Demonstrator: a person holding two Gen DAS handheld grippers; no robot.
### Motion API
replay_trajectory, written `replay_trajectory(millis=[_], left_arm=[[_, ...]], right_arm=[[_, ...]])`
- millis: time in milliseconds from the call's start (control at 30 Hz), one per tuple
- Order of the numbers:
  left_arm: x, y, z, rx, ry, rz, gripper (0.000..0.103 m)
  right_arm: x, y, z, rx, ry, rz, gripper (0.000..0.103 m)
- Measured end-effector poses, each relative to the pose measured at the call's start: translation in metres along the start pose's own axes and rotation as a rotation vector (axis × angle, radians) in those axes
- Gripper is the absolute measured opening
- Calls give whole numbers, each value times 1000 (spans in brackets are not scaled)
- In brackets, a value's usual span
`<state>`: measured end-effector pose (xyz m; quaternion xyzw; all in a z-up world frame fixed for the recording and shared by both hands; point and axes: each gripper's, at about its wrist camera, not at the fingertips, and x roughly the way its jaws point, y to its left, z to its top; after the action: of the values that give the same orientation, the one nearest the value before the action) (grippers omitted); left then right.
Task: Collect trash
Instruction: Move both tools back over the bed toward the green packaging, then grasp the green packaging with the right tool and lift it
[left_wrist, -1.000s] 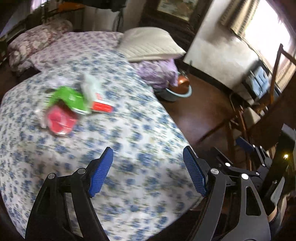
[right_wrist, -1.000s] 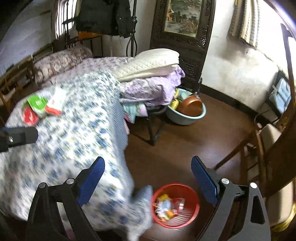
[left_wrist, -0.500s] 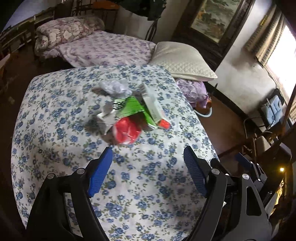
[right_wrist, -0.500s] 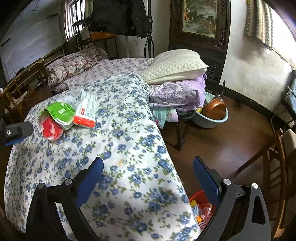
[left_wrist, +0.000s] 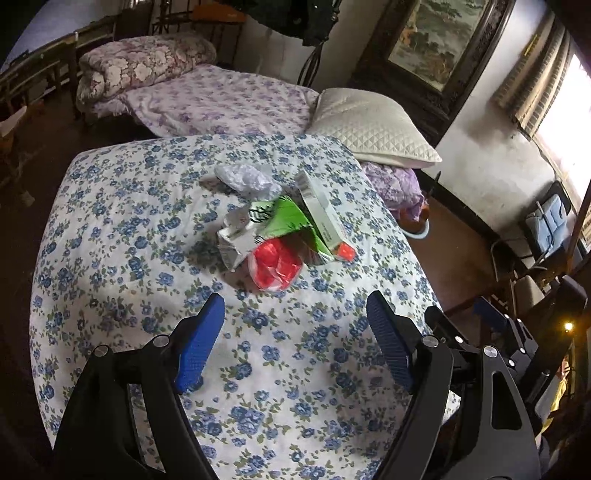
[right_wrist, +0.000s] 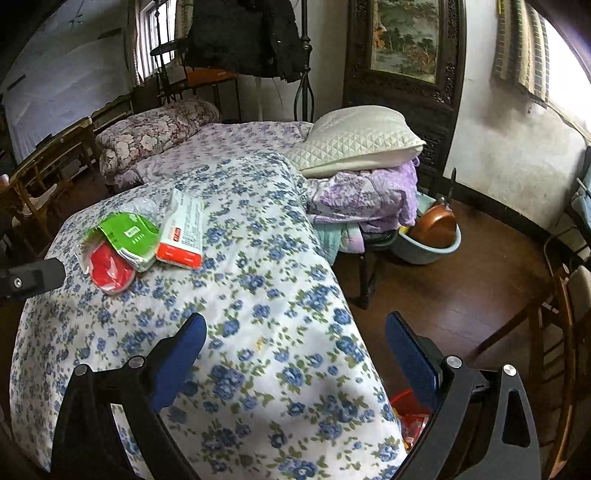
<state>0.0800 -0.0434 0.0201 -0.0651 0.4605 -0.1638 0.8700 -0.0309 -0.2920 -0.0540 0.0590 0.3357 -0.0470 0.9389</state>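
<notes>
A pile of trash lies on the blue-flowered bedspread (left_wrist: 147, 229): a red wrapper (left_wrist: 275, 266), a green packet (left_wrist: 288, 221), a white box with a red end (left_wrist: 325, 221) and a crumpled clear plastic bag (left_wrist: 245, 177). My left gripper (left_wrist: 295, 332) is open and empty, just short of the red wrapper. My right gripper (right_wrist: 295, 354) is open and empty over the bed's near right side. It sees the red wrapper (right_wrist: 109, 267), green packet (right_wrist: 127, 234), white box (right_wrist: 183, 229) and a red trash basket (right_wrist: 413, 417) on the floor, mostly hidden by the bed.
A white pillow (right_wrist: 358, 138) rests on purple bedding (right_wrist: 369, 195) on a stool. A blue basin with a copper pan (right_wrist: 432, 229) stands on the wooden floor (right_wrist: 461, 306). Wooden chairs (right_wrist: 554, 314) stand at the right. A rolled floral quilt (left_wrist: 144, 66) lies at the far end.
Both grippers have swung toward the bed. The trash pile has come to the centre of the left view and nearer. The red basket has slid almost out of the right view.
</notes>
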Motion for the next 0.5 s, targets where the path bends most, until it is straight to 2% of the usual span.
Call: replay_trajectory(millis=[333, 500], left_arm=[[8, 22, 4, 4, -1, 95, 77], [6, 44, 10, -35, -6, 116, 77]], right_arm=[[12, 40, 31, -106, -5, 49, 95], [28, 62, 45, -158, 14, 55, 95]])
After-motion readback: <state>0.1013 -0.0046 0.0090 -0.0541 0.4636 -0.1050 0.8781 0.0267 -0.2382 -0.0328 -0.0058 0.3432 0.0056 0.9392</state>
